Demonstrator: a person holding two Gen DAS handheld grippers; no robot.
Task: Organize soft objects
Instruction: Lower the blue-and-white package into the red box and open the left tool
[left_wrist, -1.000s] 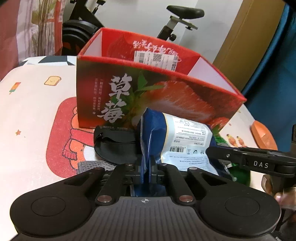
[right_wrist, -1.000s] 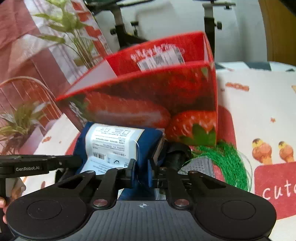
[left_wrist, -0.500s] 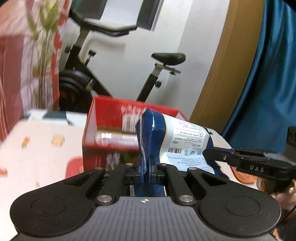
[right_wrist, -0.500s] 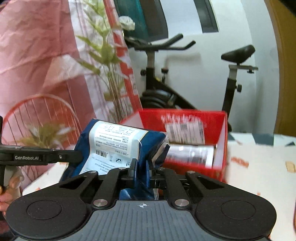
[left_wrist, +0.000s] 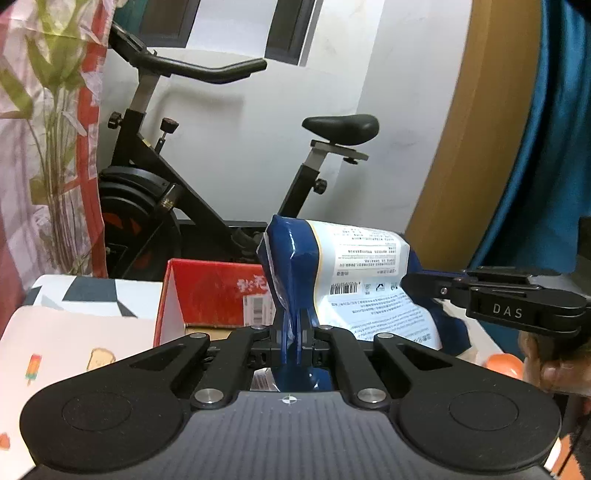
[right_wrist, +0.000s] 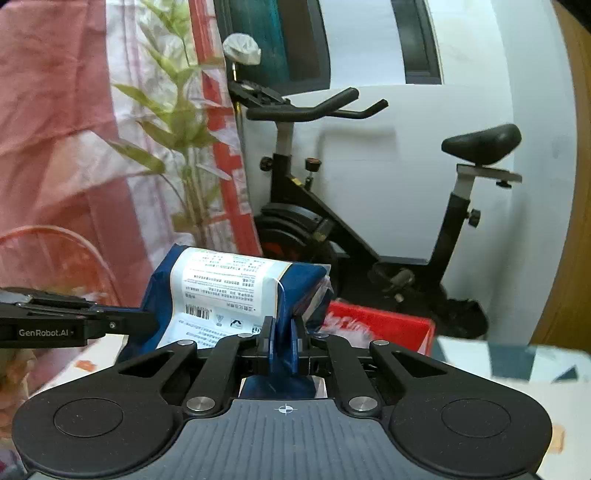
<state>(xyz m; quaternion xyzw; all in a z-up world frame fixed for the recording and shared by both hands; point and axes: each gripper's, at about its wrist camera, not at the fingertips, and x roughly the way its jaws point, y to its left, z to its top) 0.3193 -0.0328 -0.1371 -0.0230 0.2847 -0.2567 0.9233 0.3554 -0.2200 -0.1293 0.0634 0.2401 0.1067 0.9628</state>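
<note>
The pack (left_wrist: 354, 280) hides much of the red box (left_wrist: 214, 291); what lies inside the box is hard to make out. Left tongs (left_wrist: 293, 328) and right tongs (right_wrist: 282, 338) each pinch an end of the pack, now lifted off the worktop (left_wrist: 74, 343) above the box rim.

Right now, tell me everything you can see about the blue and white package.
The blue and white package is a soft, glossy plastic pack, dark blue with a white panel of small print and a barcode. It hangs in the air, lying sideways, pinched at opposite ends: the left hand-held gripper is shut on one crumpled blue end, the right hand-held gripper on the other. The red box sits behind and below it.
</note>
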